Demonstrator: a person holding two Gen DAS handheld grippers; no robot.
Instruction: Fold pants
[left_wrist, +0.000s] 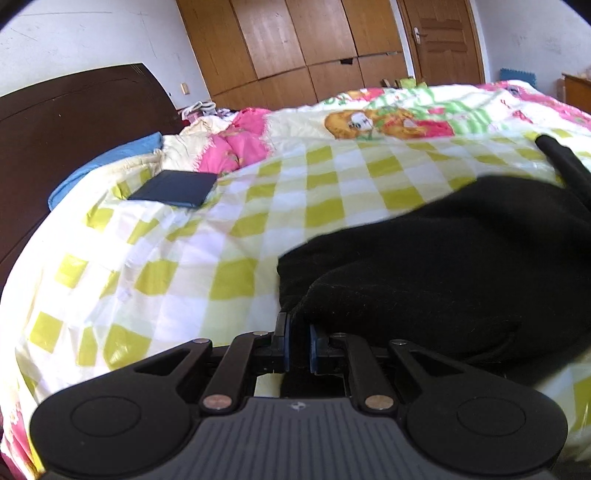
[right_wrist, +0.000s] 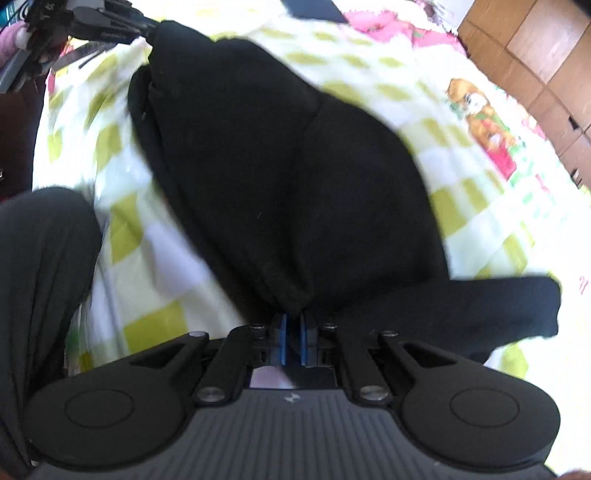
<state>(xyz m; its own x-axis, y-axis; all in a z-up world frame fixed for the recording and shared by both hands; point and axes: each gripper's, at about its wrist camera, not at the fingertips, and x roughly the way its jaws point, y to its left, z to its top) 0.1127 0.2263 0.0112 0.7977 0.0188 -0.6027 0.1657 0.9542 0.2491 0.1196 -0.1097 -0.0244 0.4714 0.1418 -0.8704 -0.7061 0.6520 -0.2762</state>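
Currently the black pants are held taut above the checked bedspread, pinched at opposite ends by the left gripper and right gripper, their long axis running between the two.

Bed with a checked quilt; black pants and a dark flat book lie on it.
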